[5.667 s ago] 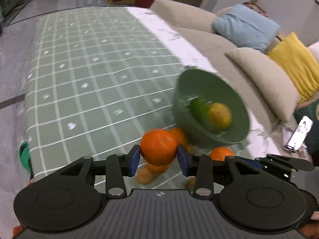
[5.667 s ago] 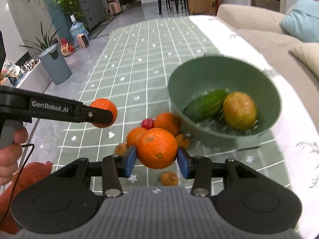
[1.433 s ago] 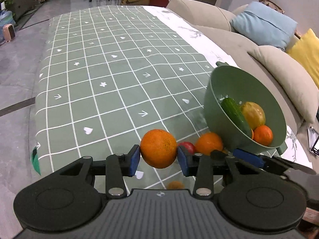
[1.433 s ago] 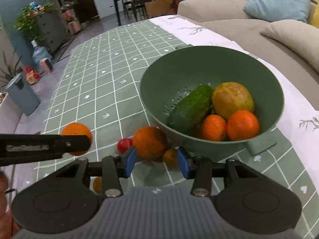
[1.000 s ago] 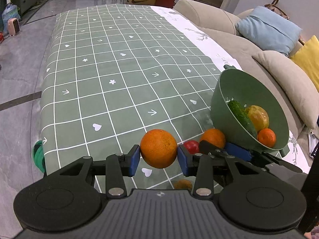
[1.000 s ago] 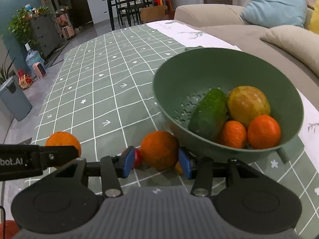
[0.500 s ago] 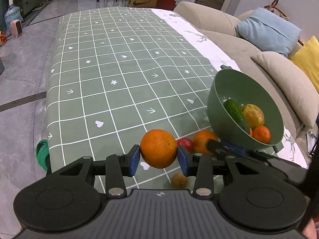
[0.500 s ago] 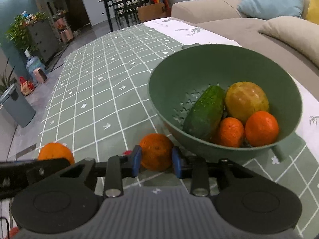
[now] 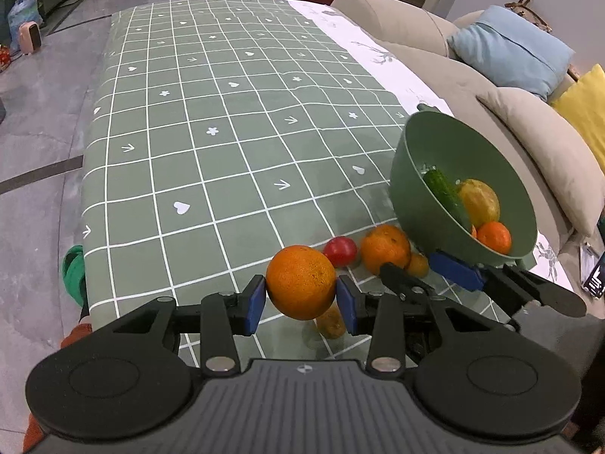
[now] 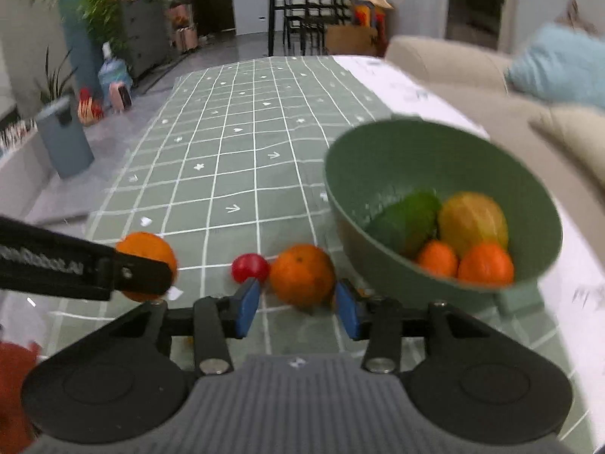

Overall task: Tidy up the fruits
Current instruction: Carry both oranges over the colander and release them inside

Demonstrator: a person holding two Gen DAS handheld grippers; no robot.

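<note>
My left gripper (image 9: pixel 300 299) is shut on a large orange (image 9: pixel 301 282) and holds it above the table's near edge; the orange also shows at the left of the right wrist view (image 10: pixel 147 255). My right gripper (image 10: pixel 298 308) is open, its pads on either side of a second orange (image 10: pixel 301 273) that lies on the green checked cloth, not gripping it. This orange shows in the left wrist view (image 9: pixel 385 249) too. A green colander bowl (image 10: pixel 378 159) on the right holds a cucumber (image 10: pixel 406 221), a yellow-green fruit (image 10: pixel 472 221) and two small oranges (image 10: pixel 486 265).
A small red fruit (image 10: pixel 249 266) lies just left of the loose orange. Small brownish fruits (image 9: pixel 332 323) lie near the front edge. A sofa with cushions (image 9: pixel 506 49) runs along the right side. The cloth-covered table (image 9: pixel 227 113) stretches far ahead.
My right gripper opened and drew back a little from the loose orange, with the view tilting up. The left gripper stays shut on its orange and has barely moved.
</note>
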